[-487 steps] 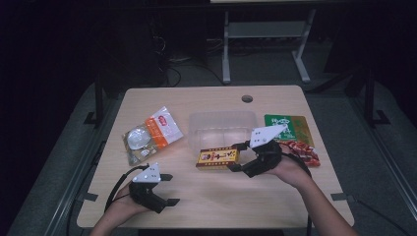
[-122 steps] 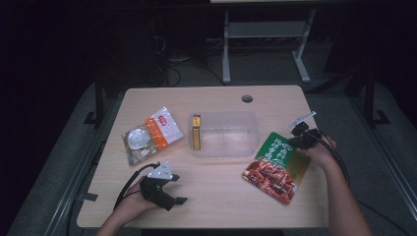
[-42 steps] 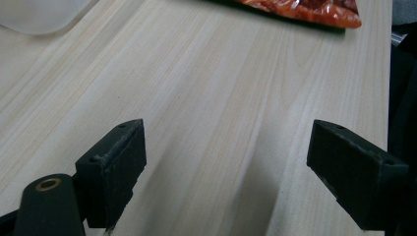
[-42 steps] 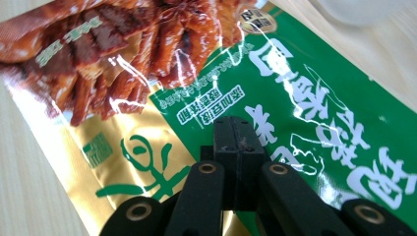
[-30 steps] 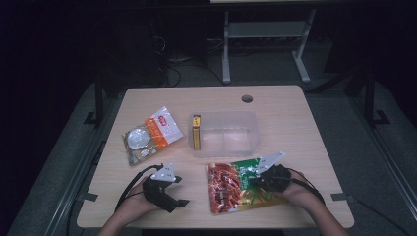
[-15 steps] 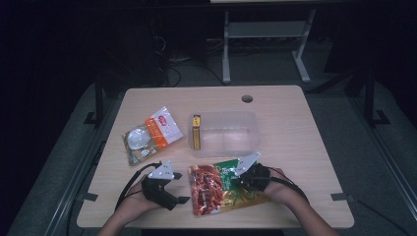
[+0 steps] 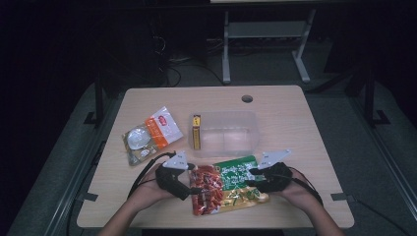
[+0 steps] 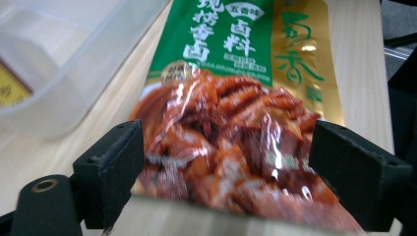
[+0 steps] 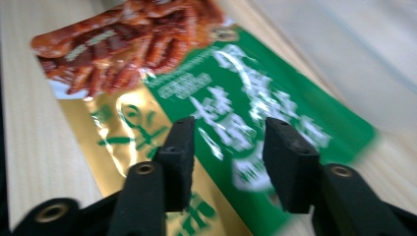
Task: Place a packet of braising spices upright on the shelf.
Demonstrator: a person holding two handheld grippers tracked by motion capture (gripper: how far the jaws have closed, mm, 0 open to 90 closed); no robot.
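Note:
A snack pouch [image 7: 223,189], green and gold with a red food picture, lies flat near the table's front edge. My left gripper [image 7: 195,189] is open at its red end, and in the left gripper view its jaws [image 8: 226,177] stand wide on either side of the pouch [image 8: 231,113] without pressing it. My right gripper [image 7: 252,180] hovers at the green end. Its jaws have just been opening and now stand apart [image 9: 228,147], with the pouch [image 9: 221,83] lying under the gap and not pinched.
A clear plastic container [image 7: 246,147] stands just beyond the pouch, with a yellow box [image 7: 196,132] upright at its left end. An orange-and-white packet [image 7: 160,125] and a round clear packet [image 7: 137,142] lie at the left. A cable hole [image 7: 247,98] is at the back.
The right gripper slid the pouch left along the front of the table, then opened its jaws and let go. The left gripper moved right to the pouch's red end.

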